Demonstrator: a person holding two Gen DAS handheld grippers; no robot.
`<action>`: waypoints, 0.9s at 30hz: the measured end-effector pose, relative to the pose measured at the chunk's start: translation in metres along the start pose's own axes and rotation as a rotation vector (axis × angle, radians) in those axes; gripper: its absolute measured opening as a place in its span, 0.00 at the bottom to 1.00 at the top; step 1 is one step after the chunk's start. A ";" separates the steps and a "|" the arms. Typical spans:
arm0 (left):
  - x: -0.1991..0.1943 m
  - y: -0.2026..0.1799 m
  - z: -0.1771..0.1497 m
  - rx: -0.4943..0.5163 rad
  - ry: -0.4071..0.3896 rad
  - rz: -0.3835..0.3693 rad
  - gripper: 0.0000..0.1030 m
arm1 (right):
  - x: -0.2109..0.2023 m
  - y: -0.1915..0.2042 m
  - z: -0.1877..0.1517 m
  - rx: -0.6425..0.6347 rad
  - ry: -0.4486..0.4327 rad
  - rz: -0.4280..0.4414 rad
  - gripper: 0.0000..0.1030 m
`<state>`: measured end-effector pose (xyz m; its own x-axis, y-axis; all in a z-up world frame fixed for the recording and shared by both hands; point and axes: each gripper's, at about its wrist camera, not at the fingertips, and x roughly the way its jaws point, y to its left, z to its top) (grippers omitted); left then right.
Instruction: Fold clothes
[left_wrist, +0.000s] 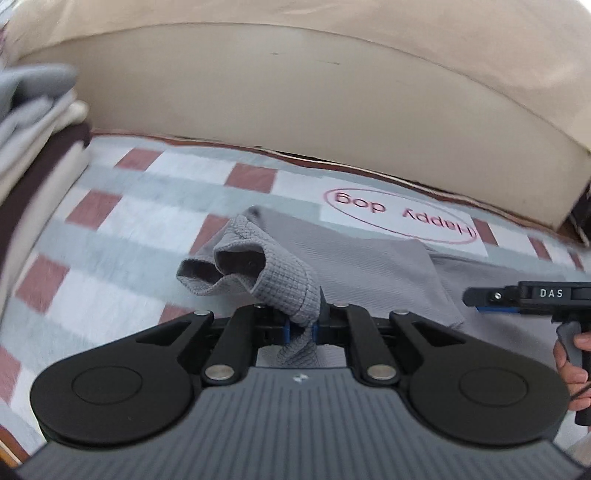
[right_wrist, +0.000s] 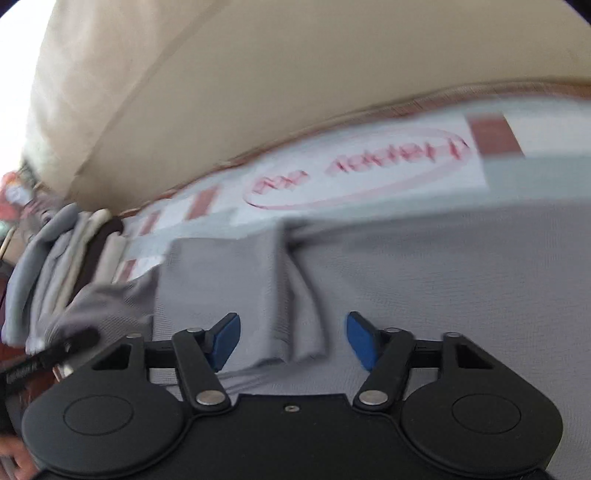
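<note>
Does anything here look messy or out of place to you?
Only the grey garment: its ribbed cuff is bunched and lifted off the checked blanket, pinched in the left gripper. The right gripper hovers open above it. The stack of folded clothes looks tidy.

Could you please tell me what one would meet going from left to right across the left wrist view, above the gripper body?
Stack of folded clothes → checked blanket → grey cuff clamped in the left gripper → grey garment spread flat → right gripper → the person's hand.
</note>
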<state>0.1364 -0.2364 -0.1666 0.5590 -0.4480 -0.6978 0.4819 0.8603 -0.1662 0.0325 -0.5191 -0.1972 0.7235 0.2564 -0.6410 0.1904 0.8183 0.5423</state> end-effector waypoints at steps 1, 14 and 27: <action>0.000 -0.007 0.003 0.015 0.002 -0.022 0.08 | 0.000 0.003 0.001 -0.030 0.001 0.020 0.24; -0.001 -0.179 -0.009 0.486 0.098 -0.493 0.08 | -0.109 -0.100 -0.025 0.538 -0.165 0.112 0.37; 0.069 -0.201 -0.071 0.458 0.351 -0.557 0.08 | -0.084 -0.125 -0.034 0.635 -0.089 0.054 0.57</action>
<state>0.0303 -0.4230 -0.2308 -0.0540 -0.6139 -0.7875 0.8991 0.3132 -0.3058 -0.0749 -0.6251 -0.2298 0.7900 0.2223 -0.5713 0.4887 0.3344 0.8058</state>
